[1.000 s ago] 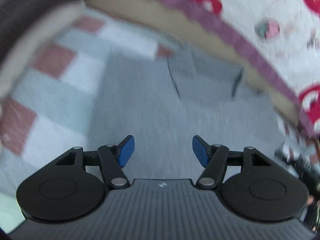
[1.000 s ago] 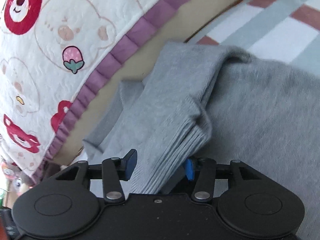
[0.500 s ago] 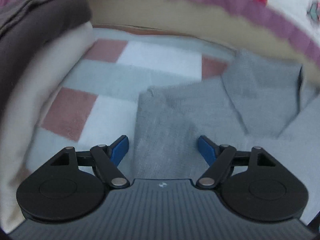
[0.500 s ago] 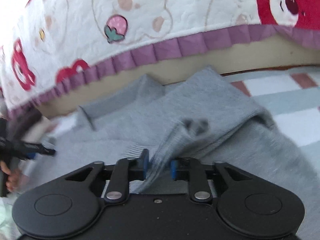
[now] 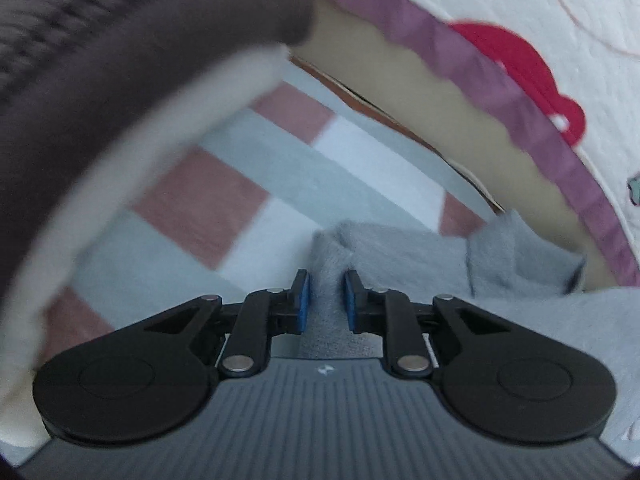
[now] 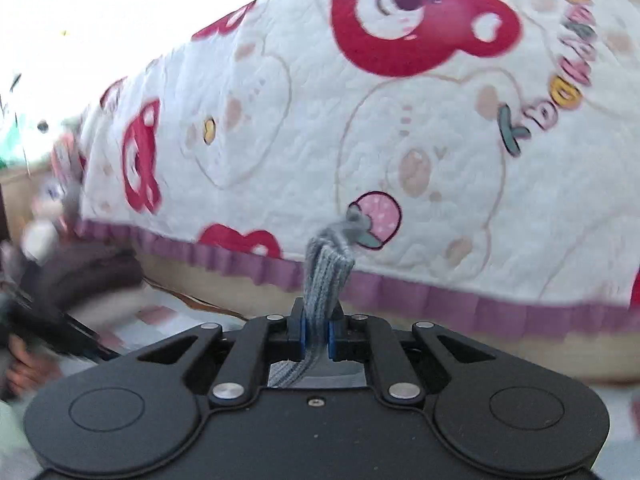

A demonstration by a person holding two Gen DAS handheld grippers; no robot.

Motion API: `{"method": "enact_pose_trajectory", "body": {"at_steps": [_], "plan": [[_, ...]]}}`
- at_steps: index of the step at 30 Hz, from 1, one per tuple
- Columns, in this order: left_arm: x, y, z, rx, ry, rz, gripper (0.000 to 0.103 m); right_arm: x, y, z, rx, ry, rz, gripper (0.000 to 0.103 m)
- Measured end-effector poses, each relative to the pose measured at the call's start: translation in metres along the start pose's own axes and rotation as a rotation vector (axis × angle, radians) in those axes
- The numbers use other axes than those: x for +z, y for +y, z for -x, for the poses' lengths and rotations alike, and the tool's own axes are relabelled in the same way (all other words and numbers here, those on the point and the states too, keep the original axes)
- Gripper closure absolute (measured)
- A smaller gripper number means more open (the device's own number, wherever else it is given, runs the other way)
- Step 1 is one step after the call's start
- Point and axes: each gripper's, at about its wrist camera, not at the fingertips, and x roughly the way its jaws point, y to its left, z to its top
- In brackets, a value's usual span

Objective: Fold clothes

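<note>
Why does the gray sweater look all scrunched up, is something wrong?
Nothing is broken. The gray sweater is bunched because the left gripper pinches a fold, and the right gripper clamps its ribbed edge.

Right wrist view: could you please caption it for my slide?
Right tongs pinch a grey sweater's ribbed edge before a bear-print quilt.

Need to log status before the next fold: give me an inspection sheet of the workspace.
Surface: checked mat, pink, white and grey squares.
Job's things: grey sweater lying on the mat, its ribbed edge lifted.
Clutter: dark and cream folded clothes at left.
Grippers: left gripper shut on a sweater fold; right gripper shut on the ribbed edge.
Cables: nothing seen.
Surroundings: bear-print quilt with purple ruffle hanging behind; blurred items at far left, cannot identify.
</note>
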Motion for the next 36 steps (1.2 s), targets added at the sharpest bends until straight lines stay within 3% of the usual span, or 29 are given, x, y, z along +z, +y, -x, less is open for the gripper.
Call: {"method": "enact_pose_trajectory", "body": {"at_steps": [2,3,6,7,10,12,14,15,19,23,26,29,33,36], "plan": [[0.001,0.000,0.008,0.099,-0.043,-0.055,0.088,-0.015,-0.013,-0.023,-0.046,0.109,-0.005,0.092],[0.001,0.002,0.011,0.085,-0.045,-0.065,0.088,-0.025,-0.019,-0.035,-0.082,0.169,-0.003,0.092],[0.000,0.004,0.017,-0.049,-0.008,-0.026,0.077,-0.042,-0.025,-0.044,-0.118,0.208,-0.029,0.092],[-0.002,-0.001,0.017,-0.064,0.002,-0.038,0.067,-0.047,-0.027,-0.047,-0.128,0.218,-0.038,0.092],[-0.010,-0.016,0.014,-0.092,0.030,-0.089,0.059,-0.056,-0.027,-0.050,-0.145,0.229,-0.046,0.092],[-0.016,-0.026,0.006,-0.071,0.068,-0.129,0.057,-0.049,-0.020,-0.047,-0.138,0.204,-0.016,0.092],[-0.022,-0.035,0.000,0.033,0.080,-0.199,0.054,-0.040,-0.017,-0.046,-0.142,0.178,0.002,0.092],[-0.026,-0.039,-0.004,0.089,0.085,-0.235,0.046,-0.035,-0.019,-0.044,-0.154,0.161,0.005,0.092],[-0.027,-0.042,-0.002,0.087,0.081,-0.241,0.042,-0.017,-0.024,-0.044,-0.260,0.094,0.027,0.093],[-0.028,-0.042,-0.002,0.097,0.089,-0.238,0.040,-0.027,-0.026,-0.062,-0.305,0.244,0.089,0.089],[-0.027,-0.045,0.005,0.092,0.078,-0.241,0.042,-0.045,-0.029,-0.042,-0.261,0.319,-0.020,0.084],[-0.030,-0.058,0.021,0.081,0.028,-0.308,0.042,-0.067,-0.046,-0.001,-0.257,0.389,-0.153,0.079],[-0.042,-0.085,0.037,0.133,-0.002,-0.408,0.039,-0.080,-0.085,0.078,-0.407,0.489,-0.267,0.066],[-0.064,-0.108,0.052,0.040,0.037,-0.479,0.039,-0.089,-0.111,0.152,-0.376,0.558,-0.383,0.061]]}}
